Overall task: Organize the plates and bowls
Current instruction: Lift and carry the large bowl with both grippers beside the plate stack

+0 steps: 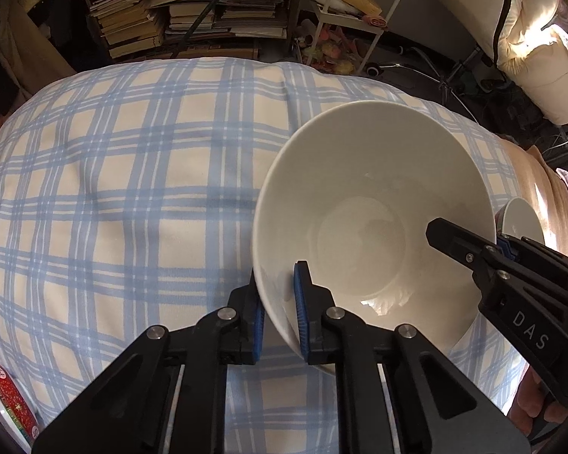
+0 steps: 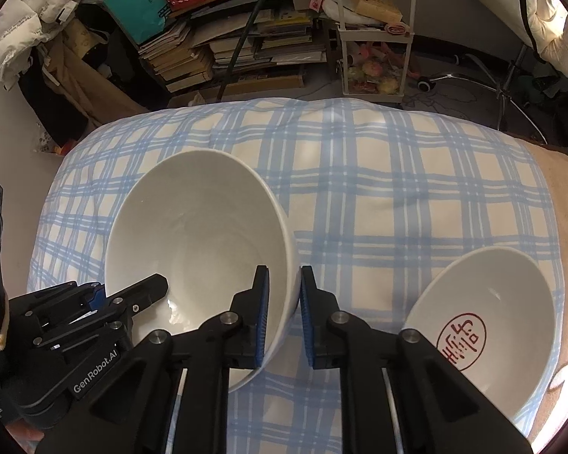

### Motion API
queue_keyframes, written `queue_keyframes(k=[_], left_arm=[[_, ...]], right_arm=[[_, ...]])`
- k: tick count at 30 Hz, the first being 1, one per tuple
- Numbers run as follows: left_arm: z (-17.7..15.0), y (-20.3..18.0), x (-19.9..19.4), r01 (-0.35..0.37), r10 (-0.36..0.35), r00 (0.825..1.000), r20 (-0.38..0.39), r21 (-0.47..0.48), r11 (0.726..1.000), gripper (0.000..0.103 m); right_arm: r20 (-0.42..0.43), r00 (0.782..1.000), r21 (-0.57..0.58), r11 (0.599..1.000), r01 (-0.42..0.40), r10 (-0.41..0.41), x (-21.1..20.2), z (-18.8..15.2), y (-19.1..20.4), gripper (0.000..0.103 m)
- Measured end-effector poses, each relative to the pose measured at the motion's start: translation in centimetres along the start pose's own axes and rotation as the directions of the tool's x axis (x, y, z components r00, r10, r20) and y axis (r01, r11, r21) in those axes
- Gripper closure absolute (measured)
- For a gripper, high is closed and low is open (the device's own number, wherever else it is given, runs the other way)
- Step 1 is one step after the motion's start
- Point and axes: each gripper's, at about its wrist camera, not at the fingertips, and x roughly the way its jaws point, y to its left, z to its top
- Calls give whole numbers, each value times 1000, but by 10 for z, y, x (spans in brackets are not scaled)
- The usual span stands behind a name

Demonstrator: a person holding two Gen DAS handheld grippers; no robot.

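Large white bowl: glazed ceramic, deep, round, smooth inside; it sits on a soft blue-and-cream plaid cloth with gentle folds. Left gripper: black, blue ribbed pads, clamped on the bowl's near-left rim, one pad inside, one outside. Right gripper: same make, clamped on the opposite rim. Second white bowl: smaller, a red seal mark inside, to the right on the cloth, apart from the first. Bare cloth lies open beyond both bowls up to its far edge; stacked books stand beyond it.
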Motion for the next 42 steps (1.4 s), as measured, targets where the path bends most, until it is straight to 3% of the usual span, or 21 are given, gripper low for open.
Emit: queue_keyframes(k=[16, 30, 42], left_arm=[[-60, 10, -62, -45, 45, 999, 14, 27, 999, 89], [-136, -2, -74, -37, 38, 999, -16, 52, 998, 88], [-163, -18, -79, -23, 25, 999, -27, 77, 997, 87]], right_arm=[[24, 1000, 12, 1000, -17, 17, -42, -52, 28, 87], [38, 999, 17, 999, 33, -33, -71, -119, 37, 87], [30, 999, 37, 999, 27, -28, -83, -149, 25, 87]])
